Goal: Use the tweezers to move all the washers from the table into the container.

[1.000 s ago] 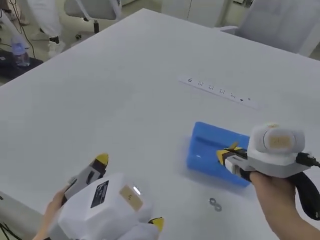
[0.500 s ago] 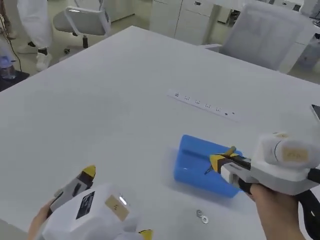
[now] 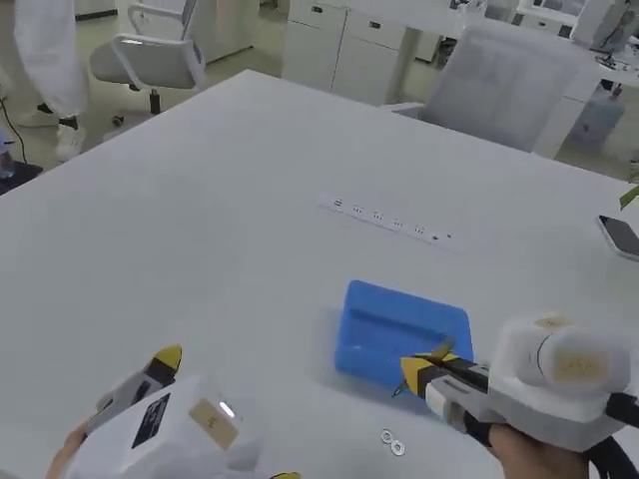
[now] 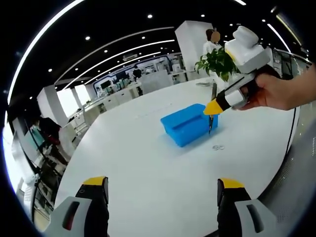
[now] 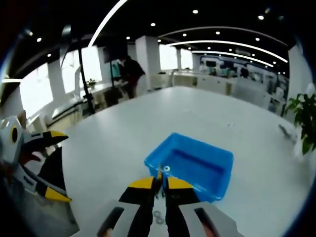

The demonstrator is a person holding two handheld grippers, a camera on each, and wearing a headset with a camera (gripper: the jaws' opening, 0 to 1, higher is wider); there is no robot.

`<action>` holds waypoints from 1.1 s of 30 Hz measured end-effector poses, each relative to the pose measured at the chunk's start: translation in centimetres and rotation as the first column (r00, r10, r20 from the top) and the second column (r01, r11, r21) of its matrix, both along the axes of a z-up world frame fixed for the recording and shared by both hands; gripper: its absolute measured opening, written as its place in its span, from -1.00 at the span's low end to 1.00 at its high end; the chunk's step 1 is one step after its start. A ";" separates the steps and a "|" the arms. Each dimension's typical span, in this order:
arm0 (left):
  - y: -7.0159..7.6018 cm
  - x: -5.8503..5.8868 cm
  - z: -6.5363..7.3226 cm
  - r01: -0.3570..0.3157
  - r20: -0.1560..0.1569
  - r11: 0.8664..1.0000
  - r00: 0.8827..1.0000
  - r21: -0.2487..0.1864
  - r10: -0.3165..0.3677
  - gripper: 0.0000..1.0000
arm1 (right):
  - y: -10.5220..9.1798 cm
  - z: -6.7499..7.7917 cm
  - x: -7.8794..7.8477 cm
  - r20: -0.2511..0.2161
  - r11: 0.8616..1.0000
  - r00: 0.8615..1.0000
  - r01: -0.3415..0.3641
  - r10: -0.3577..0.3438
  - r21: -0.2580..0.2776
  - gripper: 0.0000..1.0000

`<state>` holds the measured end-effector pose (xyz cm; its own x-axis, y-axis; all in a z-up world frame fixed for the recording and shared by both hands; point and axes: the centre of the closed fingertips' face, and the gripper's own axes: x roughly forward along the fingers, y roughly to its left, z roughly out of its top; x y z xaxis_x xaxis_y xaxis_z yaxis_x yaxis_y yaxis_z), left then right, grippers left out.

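Note:
The blue container (image 3: 404, 324) sits on the white table (image 3: 220, 230), seen too in the left gripper view (image 4: 190, 127) and the right gripper view (image 5: 195, 165). Two washers (image 3: 391, 441) lie on the table just in front of it (image 4: 217, 147). My right gripper (image 3: 419, 371) is shut on thin tweezers (image 5: 159, 172) whose tips hang over the container's near edge. A small ring (image 5: 166, 169) shows beside the tips; whether it is held I cannot tell. My left gripper (image 4: 163, 185) stands open at the near left, holding nothing.
A white power strip (image 3: 384, 218) lies beyond the container. A phone (image 3: 621, 237) rests at the table's right edge. Office chairs (image 3: 150, 55) stand past the far edges. A potted plant (image 4: 217, 61) stands behind the right gripper.
The head camera has tilted up. My right gripper with the tweezers has drawn back from over the container's middle to its near edge. The left gripper has stayed open in place.

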<state>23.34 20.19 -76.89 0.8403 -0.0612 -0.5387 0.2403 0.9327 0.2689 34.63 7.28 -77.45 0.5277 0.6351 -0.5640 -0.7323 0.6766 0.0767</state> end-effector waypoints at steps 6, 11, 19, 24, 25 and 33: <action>-0.2 -0.1 -0.1 0.011 -0.005 1.000 1.000 0.006 -0.011 0.88 | -0.6 -2.0 -0.2 -0.044 1.000 0.999 0.006 -0.006 -0.011 -0.92; -0.4 -0.1 0.1 0.020 -0.004 1.000 1.000 0.000 -0.020 0.89 | -1.0 -2.9 -0.6 -0.058 1.000 0.998 0.005 -0.007 -0.028 -0.92; -0.5 -0.1 0.2 0.020 -0.009 1.000 1.000 -0.011 -0.020 0.90 | -0.8 -3.2 -0.8 -0.066 1.000 0.998 0.010 -0.012 -0.026 -0.92; -0.6 -0.2 0.4 0.025 -0.012 1.000 1.000 -0.018 -0.025 0.91 | -0.8 -3.4 -0.8 -0.065 1.000 0.998 0.016 -0.018 -0.027 -0.92; -0.6 -0.2 0.4 0.025 -0.010 0.999 1.000 -0.020 -0.026 0.91 | -0.8 -3.5 -0.9 -0.063 0.999 0.998 0.017 -0.019 -0.032 -0.92; -0.4 -0.2 0.7 0.019 -0.007 0.999 1.000 -0.027 -0.019 0.91 | -1.1 -3.5 -0.9 -0.067 0.999 0.997 0.035 -0.036 -0.015 -0.93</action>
